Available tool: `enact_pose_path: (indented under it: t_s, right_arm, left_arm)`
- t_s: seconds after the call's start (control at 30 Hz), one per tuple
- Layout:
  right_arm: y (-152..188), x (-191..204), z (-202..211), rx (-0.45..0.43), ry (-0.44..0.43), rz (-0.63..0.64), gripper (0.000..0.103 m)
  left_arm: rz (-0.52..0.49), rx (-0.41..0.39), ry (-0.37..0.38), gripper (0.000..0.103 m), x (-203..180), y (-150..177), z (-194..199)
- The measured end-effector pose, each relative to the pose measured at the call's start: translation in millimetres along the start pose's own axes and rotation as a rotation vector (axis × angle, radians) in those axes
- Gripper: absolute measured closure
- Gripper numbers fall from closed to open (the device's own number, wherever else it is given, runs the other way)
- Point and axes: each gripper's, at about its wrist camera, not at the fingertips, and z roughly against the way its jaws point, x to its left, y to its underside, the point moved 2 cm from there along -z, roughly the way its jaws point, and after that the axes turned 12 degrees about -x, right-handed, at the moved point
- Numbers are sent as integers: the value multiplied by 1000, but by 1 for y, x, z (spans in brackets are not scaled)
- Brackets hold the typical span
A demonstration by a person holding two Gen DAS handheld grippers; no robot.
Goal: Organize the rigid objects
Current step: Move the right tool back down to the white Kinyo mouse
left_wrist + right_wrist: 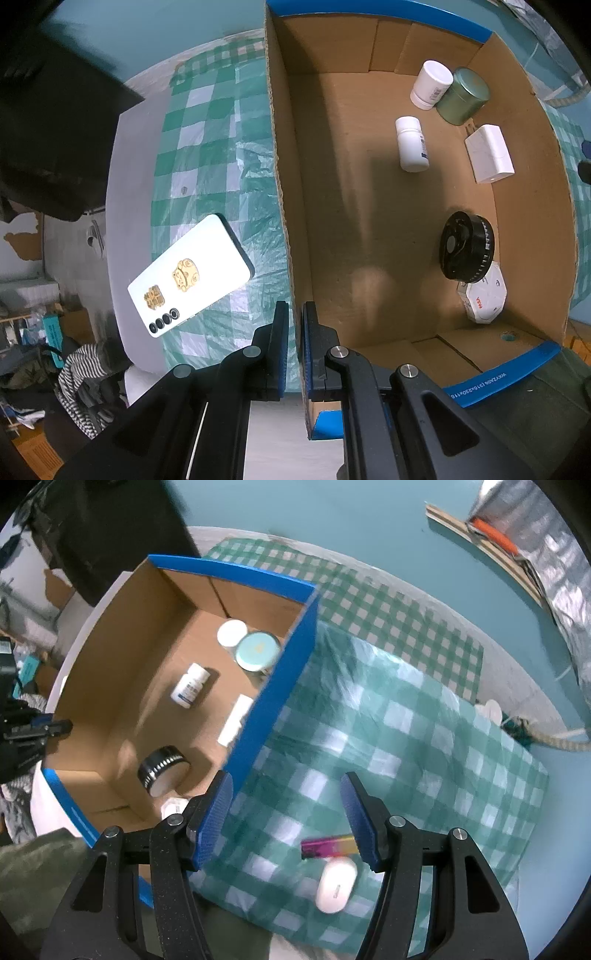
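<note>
A green-and-white checked cloth [388, 738] is spread beside a brown cardboard box [122, 672] edged in blue. A white phone [190, 275] is decorated with gold stickers. A pink-to-gold gradient is shown on a small bar [328, 845], above a white mouse [336, 886].

A teal floor [351, 513] surrounds the white table [122, 177]; a green-checked cloth [406, 738] covers it.

left tongs [295, 314]: clamped on box wall [286, 221] | 2 white bottles [412, 144] inside | phone [190, 275] outside
</note>
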Motion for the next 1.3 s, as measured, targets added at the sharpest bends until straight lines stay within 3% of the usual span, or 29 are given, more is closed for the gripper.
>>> enact_pose_path:
  t_s: [0.6, 0.97, 1.3]
  right_arm:
    - [90, -60, -22, 119, 55, -173, 42]
    - [134, -64, -58, 210, 58, -163, 42]
    - [148, -60, -73, 203, 85, -145, 45]
  left_arm:
    - [-20, 3, 8, 97, -2, 0, -2]
    - [-19, 3, 6, 97, -1, 2, -2]
    - [-17, 3, 7, 97, 1, 4, -2]
